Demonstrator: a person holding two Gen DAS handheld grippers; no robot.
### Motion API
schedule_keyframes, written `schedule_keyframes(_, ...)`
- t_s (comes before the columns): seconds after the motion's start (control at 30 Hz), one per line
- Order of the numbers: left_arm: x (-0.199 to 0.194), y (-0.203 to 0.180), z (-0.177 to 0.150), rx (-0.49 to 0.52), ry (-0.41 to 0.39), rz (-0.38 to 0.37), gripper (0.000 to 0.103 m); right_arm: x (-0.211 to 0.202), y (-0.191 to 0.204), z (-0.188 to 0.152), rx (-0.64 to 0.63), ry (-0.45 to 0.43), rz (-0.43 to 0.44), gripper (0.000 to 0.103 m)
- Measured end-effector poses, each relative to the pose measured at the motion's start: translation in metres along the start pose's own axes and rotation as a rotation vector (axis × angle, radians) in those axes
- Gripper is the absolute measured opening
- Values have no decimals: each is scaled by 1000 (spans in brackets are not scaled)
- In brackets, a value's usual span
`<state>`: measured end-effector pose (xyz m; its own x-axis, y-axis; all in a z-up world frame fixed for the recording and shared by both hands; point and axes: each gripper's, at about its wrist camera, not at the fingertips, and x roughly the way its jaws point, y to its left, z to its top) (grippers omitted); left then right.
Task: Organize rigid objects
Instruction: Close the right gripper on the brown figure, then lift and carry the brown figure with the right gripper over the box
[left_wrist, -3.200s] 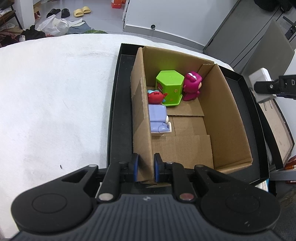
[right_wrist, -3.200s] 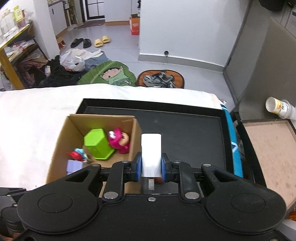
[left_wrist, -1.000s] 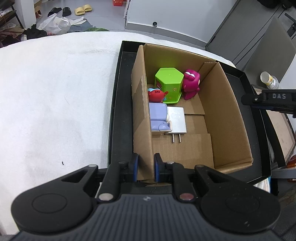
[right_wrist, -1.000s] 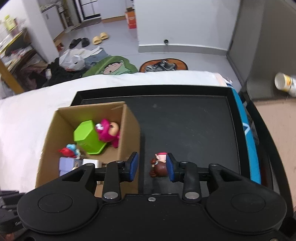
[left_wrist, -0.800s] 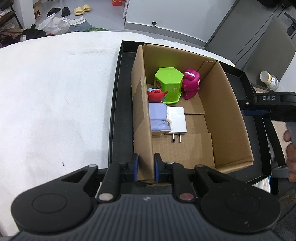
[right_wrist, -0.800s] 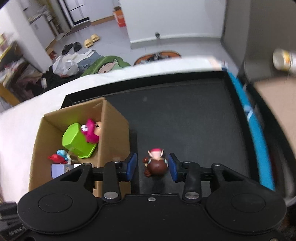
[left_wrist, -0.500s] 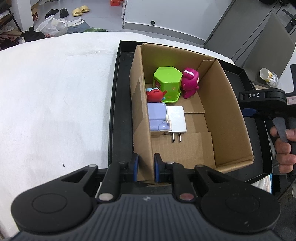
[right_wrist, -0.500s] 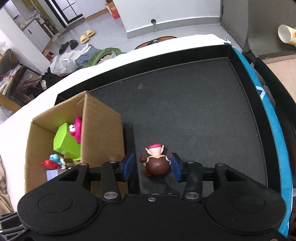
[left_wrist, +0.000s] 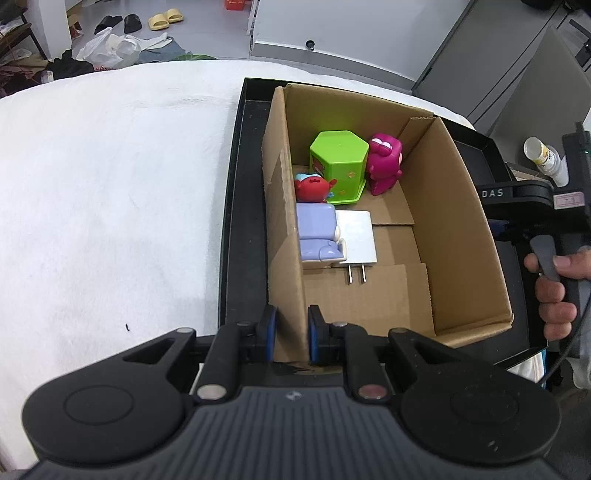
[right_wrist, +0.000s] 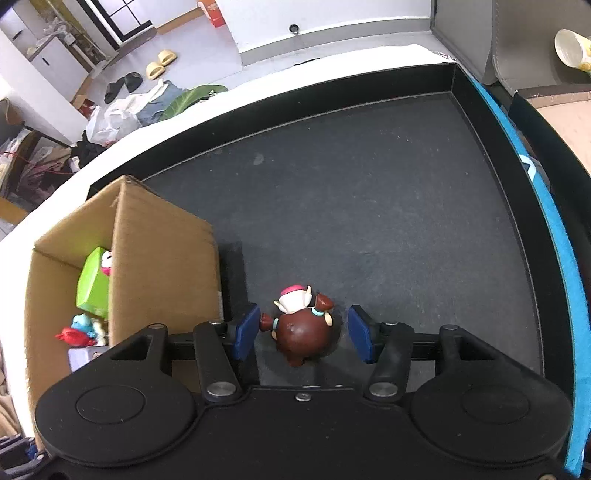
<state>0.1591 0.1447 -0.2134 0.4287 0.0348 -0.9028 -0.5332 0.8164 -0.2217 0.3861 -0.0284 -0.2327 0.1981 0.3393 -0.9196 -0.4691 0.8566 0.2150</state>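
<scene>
At six o'clock in the left wrist view, the left gripper (left_wrist: 290, 334) is seen clamped on the near corner wall of the open brown cardboard box (left_wrist: 469, 229), apparently so that the box is kept steady while it is filled. Further in, toward twelve o'clock, a lilac plastic toy block (left_wrist: 317, 236) and a white flat plug adapter (left_wrist: 356, 240) are laid side by side on the box floor, then a small red toy (left_wrist: 312, 189), a green hexagonal plastic container (left_wrist: 339, 162) and a magenta toy figure (left_wrist: 384, 162) against the far wall.

In the right wrist view, the right gripper (right_wrist: 302, 330) is held low over the black shallow tray (right_wrist: 369, 192). Its jaws have just been opening, and they stand apart with a brown round toy figurine with a pink cap (right_wrist: 301, 326) between them, not yet pinched. The gap is judged wide enough for the figurine to be taken and carried to the box at nine o'clock.
</scene>
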Motion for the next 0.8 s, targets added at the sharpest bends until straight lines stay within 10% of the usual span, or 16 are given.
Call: schedule_keyframes(0.8,0,2,0,-15,0,-12,17,-53,3,-14,-37,-66,-52,43)
